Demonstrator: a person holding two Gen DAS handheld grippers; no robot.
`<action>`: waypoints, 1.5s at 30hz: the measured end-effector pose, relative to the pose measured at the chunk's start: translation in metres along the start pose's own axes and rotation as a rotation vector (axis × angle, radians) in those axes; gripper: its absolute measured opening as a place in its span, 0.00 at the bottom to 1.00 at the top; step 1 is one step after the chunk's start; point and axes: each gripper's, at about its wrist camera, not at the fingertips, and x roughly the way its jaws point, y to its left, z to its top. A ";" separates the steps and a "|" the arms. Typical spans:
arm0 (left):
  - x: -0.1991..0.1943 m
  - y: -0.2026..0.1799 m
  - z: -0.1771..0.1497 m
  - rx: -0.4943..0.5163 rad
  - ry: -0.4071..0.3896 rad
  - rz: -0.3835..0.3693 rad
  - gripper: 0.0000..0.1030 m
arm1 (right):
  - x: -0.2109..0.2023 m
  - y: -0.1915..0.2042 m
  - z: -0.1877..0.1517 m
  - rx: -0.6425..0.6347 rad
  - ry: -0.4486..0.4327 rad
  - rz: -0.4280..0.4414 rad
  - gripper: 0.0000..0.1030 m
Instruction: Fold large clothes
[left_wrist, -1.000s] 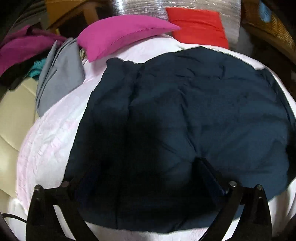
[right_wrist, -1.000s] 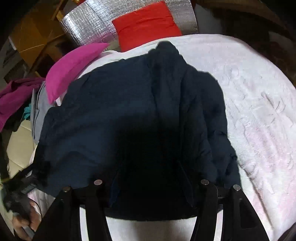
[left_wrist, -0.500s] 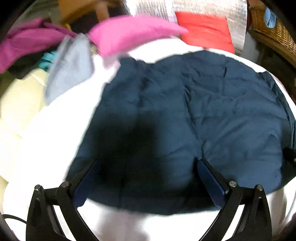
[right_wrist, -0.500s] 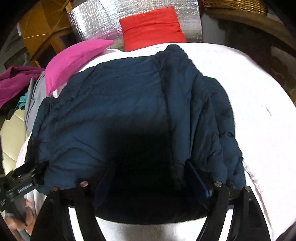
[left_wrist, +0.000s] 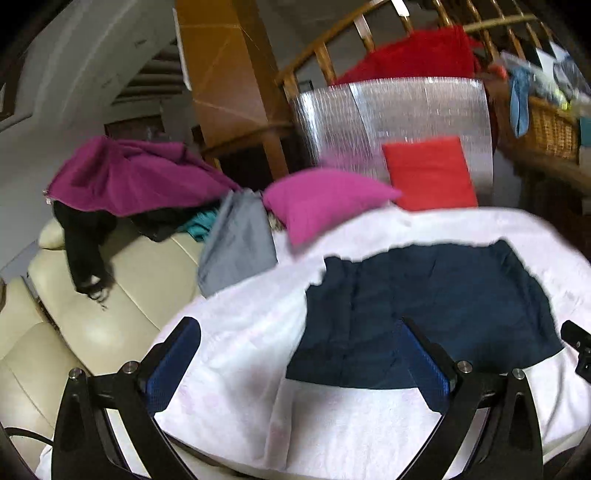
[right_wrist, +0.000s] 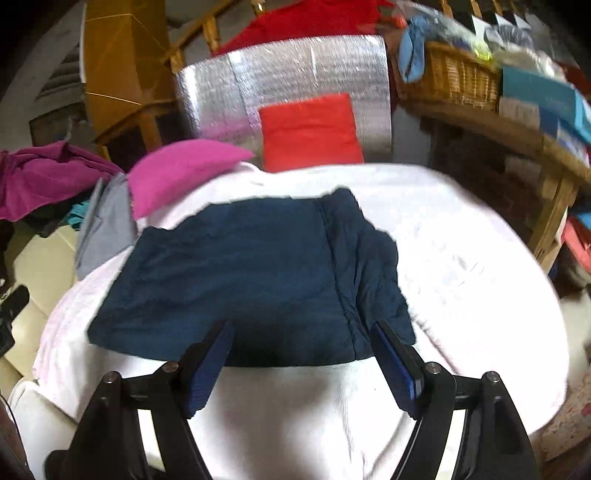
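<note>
The navy jacket (right_wrist: 251, 280), a soft, creased, roughly rectangular folded bundle, lies flat on the white fleecy blanket (right_wrist: 461, 273); behind it rest a plump magenta pillow (right_wrist: 181, 170) and a square red cushion (right_wrist: 310, 133) against a crinkled silver foil mat (right_wrist: 295, 77), with a woven wicker basket (right_wrist: 454, 77) to the jacket's far right. The right gripper (right_wrist: 303, 350) has just been opening and stands wide with nothing between its blue ribbed pads; the left gripper (left_wrist: 295, 354) also gapes empty; no writing is legible.
</note>
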 end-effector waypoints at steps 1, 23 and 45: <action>-0.012 0.002 0.004 -0.007 -0.013 0.001 1.00 | -0.014 0.003 0.004 -0.008 -0.020 -0.003 0.79; -0.152 0.033 0.031 -0.060 -0.174 -0.015 1.00 | -0.216 0.046 -0.016 -0.138 -0.249 -0.022 1.00; -0.183 0.068 0.021 -0.110 -0.227 0.027 1.00 | -0.218 0.047 -0.022 -0.047 -0.227 0.028 1.00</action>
